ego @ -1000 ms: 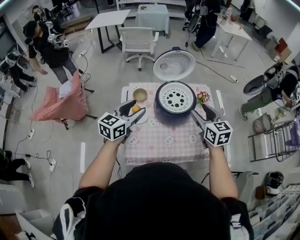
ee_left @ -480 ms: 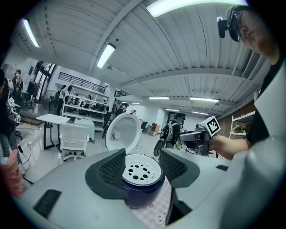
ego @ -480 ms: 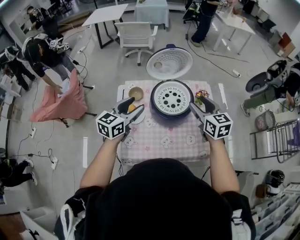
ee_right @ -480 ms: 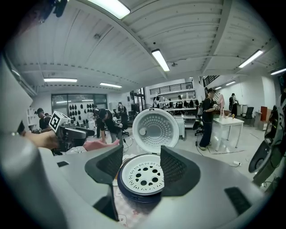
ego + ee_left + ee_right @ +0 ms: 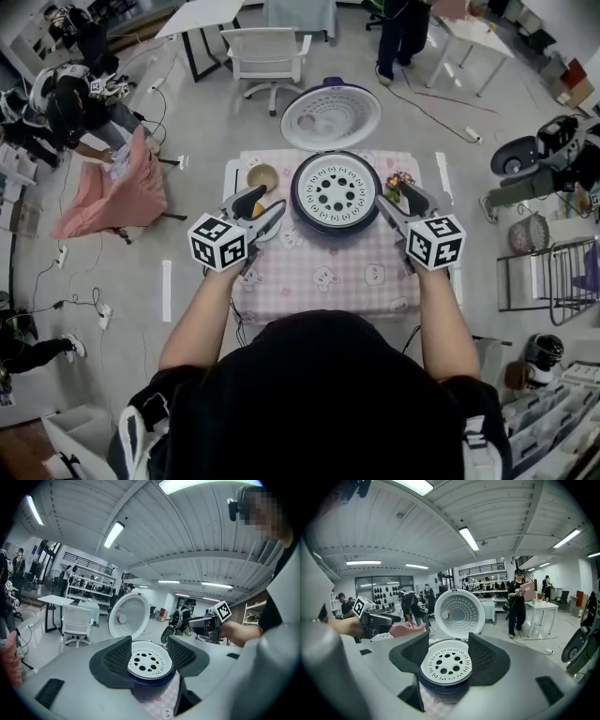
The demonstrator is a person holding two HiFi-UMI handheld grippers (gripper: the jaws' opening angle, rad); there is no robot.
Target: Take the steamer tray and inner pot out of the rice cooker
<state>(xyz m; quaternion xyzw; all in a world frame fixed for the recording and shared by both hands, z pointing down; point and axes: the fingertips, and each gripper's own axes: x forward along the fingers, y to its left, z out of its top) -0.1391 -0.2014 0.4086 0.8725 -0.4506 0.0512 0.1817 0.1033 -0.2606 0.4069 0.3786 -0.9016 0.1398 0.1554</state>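
at frame center the steamer tray (image 5: 336, 190) sits in the open rice cooker (image 5: 302, 202); left tool (image 5: 262, 213) and right tool (image 5: 399, 208) flank it, both spread, empty.

The rice cooker (image 5: 309, 208) stands at the 12 o'clock end of the pink checked table (image 5: 328, 277), its lid (image 5: 331, 116) open toward 12 o'clock. The white perforated steamer tray (image 5: 336, 190) sits in its mouth. The left gripper (image 5: 267, 200) hovers at the cooker's 8 o'clock and the right gripper (image 5: 398, 195) at its 3 o'clock, both with jaws apart. A small bowl (image 5: 262, 175) sits at 10 o'clock
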